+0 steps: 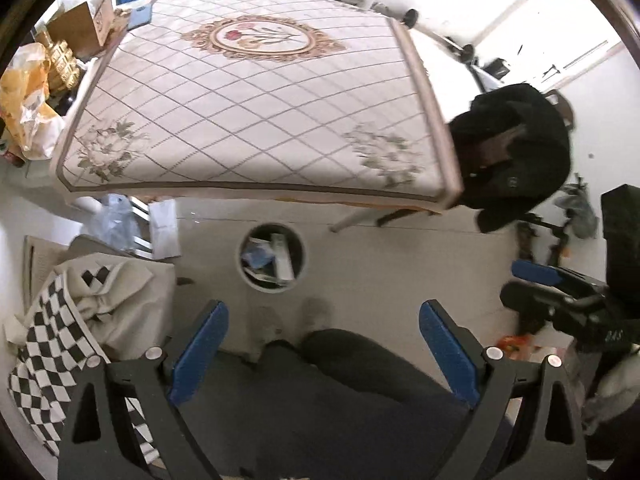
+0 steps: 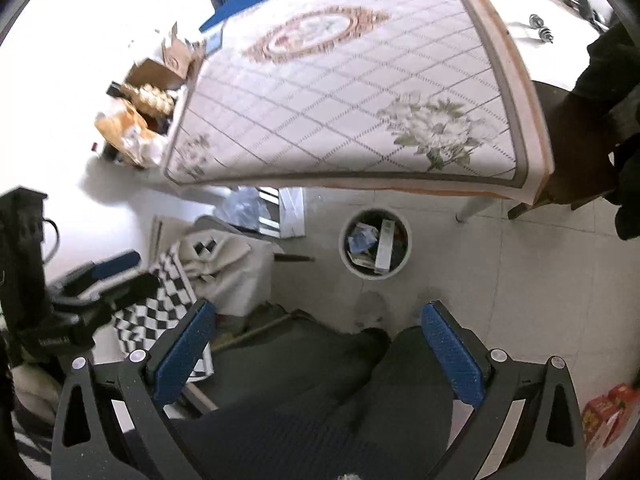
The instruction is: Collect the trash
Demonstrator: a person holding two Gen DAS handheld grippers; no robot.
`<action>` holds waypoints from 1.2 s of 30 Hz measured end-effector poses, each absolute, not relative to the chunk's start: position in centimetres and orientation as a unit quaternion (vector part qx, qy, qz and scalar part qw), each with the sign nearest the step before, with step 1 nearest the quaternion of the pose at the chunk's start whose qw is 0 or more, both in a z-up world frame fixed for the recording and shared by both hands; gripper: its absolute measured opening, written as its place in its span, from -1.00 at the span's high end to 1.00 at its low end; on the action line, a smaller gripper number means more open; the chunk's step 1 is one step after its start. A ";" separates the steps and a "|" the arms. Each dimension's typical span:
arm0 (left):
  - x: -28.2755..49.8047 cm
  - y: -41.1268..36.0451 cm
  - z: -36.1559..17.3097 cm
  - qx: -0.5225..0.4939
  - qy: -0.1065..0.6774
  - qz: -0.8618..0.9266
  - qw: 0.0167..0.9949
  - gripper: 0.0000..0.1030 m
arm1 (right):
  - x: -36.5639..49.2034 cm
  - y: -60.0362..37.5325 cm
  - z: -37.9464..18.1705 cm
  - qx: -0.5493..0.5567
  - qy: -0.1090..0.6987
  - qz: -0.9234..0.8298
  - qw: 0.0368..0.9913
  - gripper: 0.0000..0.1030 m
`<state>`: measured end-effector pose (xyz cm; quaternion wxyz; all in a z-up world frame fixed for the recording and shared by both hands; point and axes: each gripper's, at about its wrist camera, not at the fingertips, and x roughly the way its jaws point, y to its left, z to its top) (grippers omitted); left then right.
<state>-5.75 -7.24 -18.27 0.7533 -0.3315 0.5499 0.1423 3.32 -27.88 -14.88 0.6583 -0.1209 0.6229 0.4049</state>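
Note:
A round grey trash bin (image 1: 244, 258) stands on the floor below the table's near edge, also in the right wrist view (image 2: 345, 246). It holds a white box (image 1: 282, 258), blue wrappers (image 1: 256, 258) and other scraps (image 2: 362, 240). My left gripper (image 1: 324, 344) is open and empty, held above the person's dark trouser legs (image 1: 340, 380), short of the bin. My right gripper (image 2: 320, 350) is open and empty at a similar height; it also shows at the right of the left wrist view (image 1: 536, 280). The left gripper shows at the left of the right wrist view (image 2: 108, 276).
A table with a flowered, diamond-patterned cloth (image 1: 256, 112) fills the upper view. A checkered cloth over a seat (image 1: 60, 344) sits left. Cardboard boxes and yellow bags (image 1: 28, 92) lie beyond the table's left. A black jacket on a chair (image 1: 516, 152) stands right. Red packets (image 2: 604, 412) lie on the floor.

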 end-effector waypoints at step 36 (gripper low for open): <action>-6.7 -8.9 -12.7 -0.353 0.528 0.122 0.762 -1.00 | 1.6 -29.3 -10.5 -0.105 0.631 0.414 0.648 -1.00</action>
